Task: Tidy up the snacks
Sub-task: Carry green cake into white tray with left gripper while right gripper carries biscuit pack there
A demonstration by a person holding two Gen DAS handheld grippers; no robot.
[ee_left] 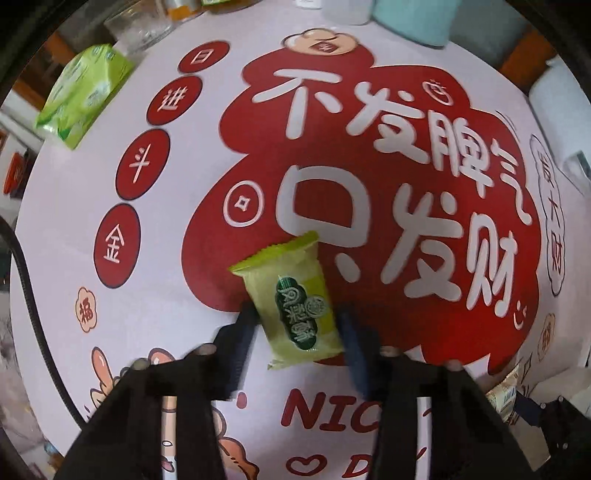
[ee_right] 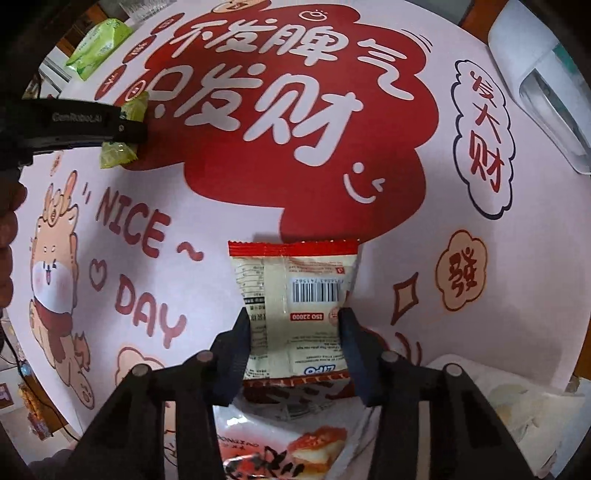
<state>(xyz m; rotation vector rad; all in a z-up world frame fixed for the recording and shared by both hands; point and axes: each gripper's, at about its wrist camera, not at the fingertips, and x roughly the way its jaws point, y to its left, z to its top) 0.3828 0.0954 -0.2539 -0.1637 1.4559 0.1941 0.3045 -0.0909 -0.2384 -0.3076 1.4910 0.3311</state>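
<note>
My left gripper (ee_left: 297,317) is shut on a green snack packet (ee_left: 295,301) with dark green lettering, held just above the printed table mat (ee_left: 166,295). From the right wrist view the left gripper (ee_right: 123,125) shows at the far left with the green packet (ee_right: 118,153) sticking out of it. My right gripper (ee_right: 293,317) is shut on a cream snack packet with red ends and a barcode (ee_right: 295,295), back side up. Below it lies another red and white snack packet (ee_right: 284,446) with a cake picture.
A green tissue pack (ee_left: 83,92) lies at the far left edge of the mat; it also shows in the right wrist view (ee_right: 98,42). A glass (ee_left: 138,26) stands behind it. A white appliance (ee_right: 543,77) sits far right. A pale tray or bag (ee_right: 517,398) is near right.
</note>
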